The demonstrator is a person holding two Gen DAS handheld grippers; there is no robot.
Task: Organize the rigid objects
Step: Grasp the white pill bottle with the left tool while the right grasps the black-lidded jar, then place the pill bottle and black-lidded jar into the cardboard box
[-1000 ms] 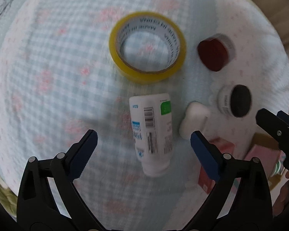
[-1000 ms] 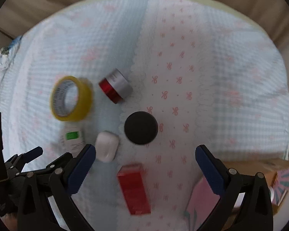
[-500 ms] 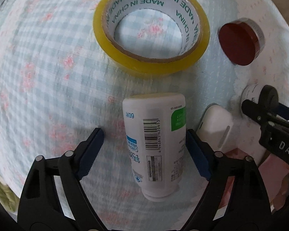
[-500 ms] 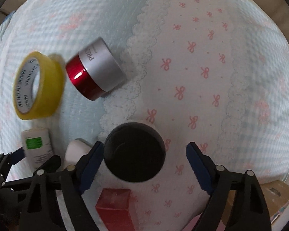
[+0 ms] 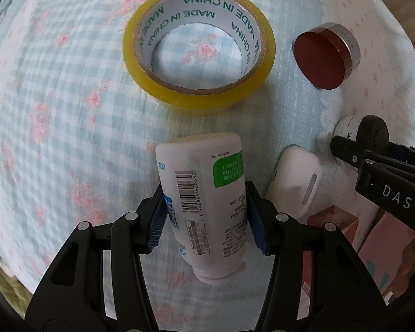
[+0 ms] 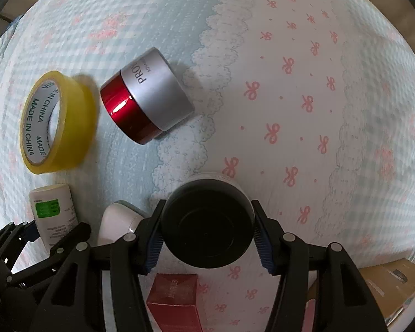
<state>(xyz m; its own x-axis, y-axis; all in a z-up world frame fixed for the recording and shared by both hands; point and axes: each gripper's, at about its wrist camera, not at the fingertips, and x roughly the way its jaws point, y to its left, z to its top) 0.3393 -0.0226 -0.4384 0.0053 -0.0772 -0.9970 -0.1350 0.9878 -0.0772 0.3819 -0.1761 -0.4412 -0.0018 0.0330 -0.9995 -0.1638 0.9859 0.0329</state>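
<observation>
A home bedroom is suggested by the quilted floral bedspread (image 5: 69, 110) strewn with toiletries and tape (image 5: 199, 55).

Both wrist views look down closely, sharing the tape roll (image 5: 199, 52).

The left gripper (image 5: 206, 217), a black plastic frame with ribbed blue pads (image 5: 156, 228), points down at the bed with its jaws pressed against both sides of a white plastic bottle (image 5: 207, 202) lying on its side. The right gripper (image 6: 207, 239), of the same build, sits just to its right, its blue pads (image 6: 262, 247) clamped on the black round lid of a small jar (image 6: 207, 227). Both are angled steeply downward, side by side.
</observation>
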